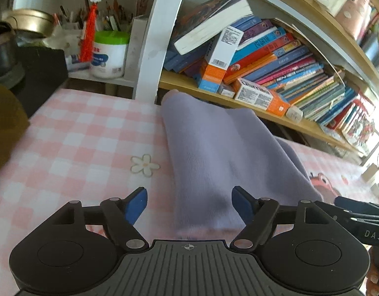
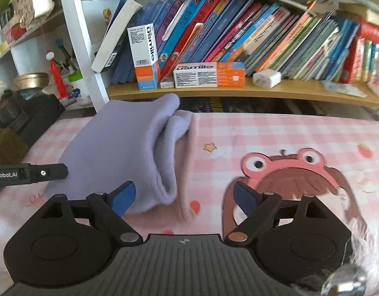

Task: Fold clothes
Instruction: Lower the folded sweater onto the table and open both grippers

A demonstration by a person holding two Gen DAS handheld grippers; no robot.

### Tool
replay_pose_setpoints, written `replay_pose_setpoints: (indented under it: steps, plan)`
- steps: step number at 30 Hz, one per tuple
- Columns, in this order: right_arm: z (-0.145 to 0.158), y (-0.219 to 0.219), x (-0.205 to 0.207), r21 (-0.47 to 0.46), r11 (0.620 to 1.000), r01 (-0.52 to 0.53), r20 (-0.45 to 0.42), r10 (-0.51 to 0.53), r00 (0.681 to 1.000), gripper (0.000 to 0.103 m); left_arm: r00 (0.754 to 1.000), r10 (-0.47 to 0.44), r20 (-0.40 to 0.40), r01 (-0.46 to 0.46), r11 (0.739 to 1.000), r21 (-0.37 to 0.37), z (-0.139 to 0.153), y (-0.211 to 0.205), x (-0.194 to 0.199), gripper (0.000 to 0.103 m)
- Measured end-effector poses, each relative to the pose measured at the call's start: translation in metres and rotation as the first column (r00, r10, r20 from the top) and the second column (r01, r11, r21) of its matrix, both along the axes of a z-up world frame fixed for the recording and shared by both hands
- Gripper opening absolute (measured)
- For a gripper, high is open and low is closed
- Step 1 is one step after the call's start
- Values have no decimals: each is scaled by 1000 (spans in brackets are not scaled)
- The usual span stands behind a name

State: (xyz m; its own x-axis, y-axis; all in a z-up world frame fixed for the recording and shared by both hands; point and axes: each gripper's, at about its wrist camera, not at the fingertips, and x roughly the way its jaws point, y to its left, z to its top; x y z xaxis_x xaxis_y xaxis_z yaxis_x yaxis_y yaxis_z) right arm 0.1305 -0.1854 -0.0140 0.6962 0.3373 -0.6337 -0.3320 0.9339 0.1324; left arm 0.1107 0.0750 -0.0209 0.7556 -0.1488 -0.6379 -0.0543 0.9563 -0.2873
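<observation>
The left gripper (image 1: 189,203) hovers low over the near end of the folded lavender garment (image 1: 214,153), jaws apart and holding nothing, with the blue pads (image 1: 137,204) straddling the garment's near edge. The right gripper (image 2: 184,198) hovers just right of the same garment (image 2: 120,148), jaws likewise apart and empty; its left pad lies over the garment's near right corner. The garment lies lengthwise on the pink checked bench cover (image 1: 78,143), reaching to the far bench edge below the bookshelf (image 2: 238,90). Only the right wrist view shows the pink layer (image 2: 187,172) protruding along the garment's right side, the cartoon frog print (image 2: 288,172) and the toothpaste boxes (image 2: 209,74). Only the left wrist view shows the printed flower (image 1: 143,165) and the white tub with green lid (image 1: 110,54). Open cover lies left of the garment and right of it across the print. Each view catches the other gripper's body at its edge.
</observation>
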Motion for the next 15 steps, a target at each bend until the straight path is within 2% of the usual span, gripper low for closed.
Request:
replay_pose_setpoints:
  steps: [8, 15]
  plan:
    - [4, -13, -44, -32, 999, 29, 3, -29, 1000, 90, 1000, 27, -5, -27, 999, 47, 14, -24, -48, 79]
    - [3, -26, -71, -35, 998, 49, -11, -49, 999, 90, 998, 58, -32, -55, 994, 93, 13, -46, -84, 80]
